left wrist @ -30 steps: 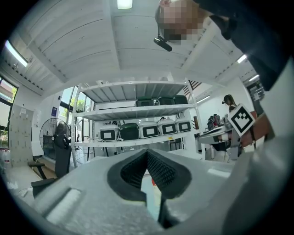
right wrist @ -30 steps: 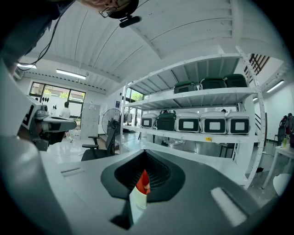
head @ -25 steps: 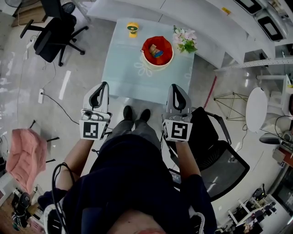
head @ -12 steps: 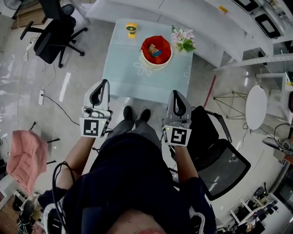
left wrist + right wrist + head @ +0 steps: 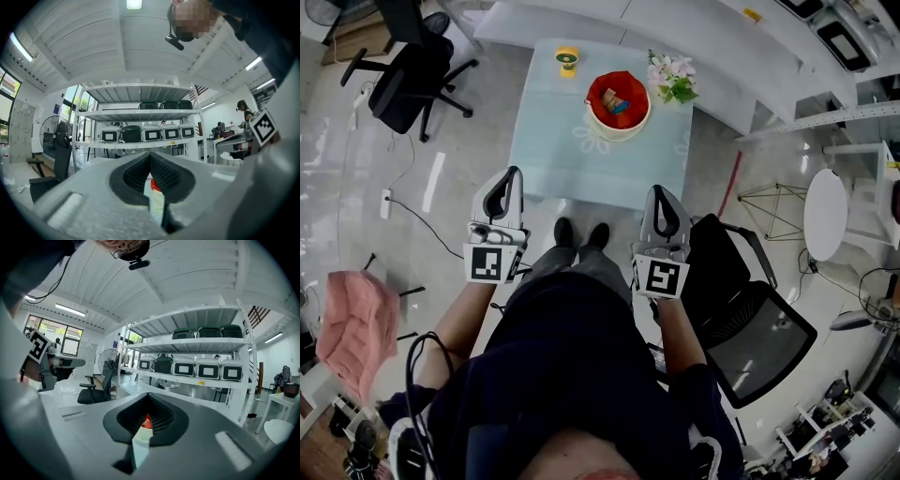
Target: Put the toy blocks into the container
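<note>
**Toy blocks in the container, both tongs shut and empty**

Toy blocks (image 5: 614, 101) sit inside the container (image 5: 619, 132). It is straight ahead of the tongs and well apart from them, roughly between their two lines of aim and a bit nearer the right one. I can't see any loose block on the counter (image 5: 553, 150) around it.

Left tongs (image 5: 512, 176) and right tongs (image 5: 661, 192) both have their jaws pressed together with nothing between the pads. Each gripper view shows only a sliver of the red container through the slot under the tips. Both are held level, side by side, short of the counter's near edge.

My read: parked pose, not a reach. They're closed because there's nothing to carry, and held clear so they can't knock the container. Task looks done.
</note>
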`<control>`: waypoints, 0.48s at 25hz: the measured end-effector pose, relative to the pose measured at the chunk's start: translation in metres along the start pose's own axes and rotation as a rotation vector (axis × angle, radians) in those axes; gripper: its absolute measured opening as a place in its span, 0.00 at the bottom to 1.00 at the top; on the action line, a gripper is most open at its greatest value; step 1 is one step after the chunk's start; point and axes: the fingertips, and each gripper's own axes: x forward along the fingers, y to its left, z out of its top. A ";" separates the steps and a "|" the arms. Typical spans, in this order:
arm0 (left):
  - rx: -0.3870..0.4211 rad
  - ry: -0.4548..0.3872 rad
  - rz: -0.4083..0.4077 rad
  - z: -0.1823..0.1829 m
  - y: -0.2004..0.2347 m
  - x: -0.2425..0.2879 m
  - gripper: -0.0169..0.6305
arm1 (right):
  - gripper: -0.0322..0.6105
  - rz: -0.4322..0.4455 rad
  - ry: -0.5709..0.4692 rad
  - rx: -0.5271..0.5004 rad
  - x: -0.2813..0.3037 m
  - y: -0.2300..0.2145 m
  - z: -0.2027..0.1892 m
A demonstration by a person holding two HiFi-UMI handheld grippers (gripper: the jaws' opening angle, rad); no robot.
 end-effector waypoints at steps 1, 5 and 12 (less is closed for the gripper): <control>-0.002 -0.002 0.000 0.001 0.000 -0.001 0.03 | 0.05 -0.001 0.003 0.000 -0.001 0.000 0.000; 0.002 0.008 -0.003 -0.001 -0.001 -0.004 0.03 | 0.05 -0.003 0.002 -0.002 -0.003 0.000 0.003; -0.013 0.001 -0.010 0.003 -0.004 -0.007 0.03 | 0.05 0.000 0.012 -0.013 -0.003 0.001 0.005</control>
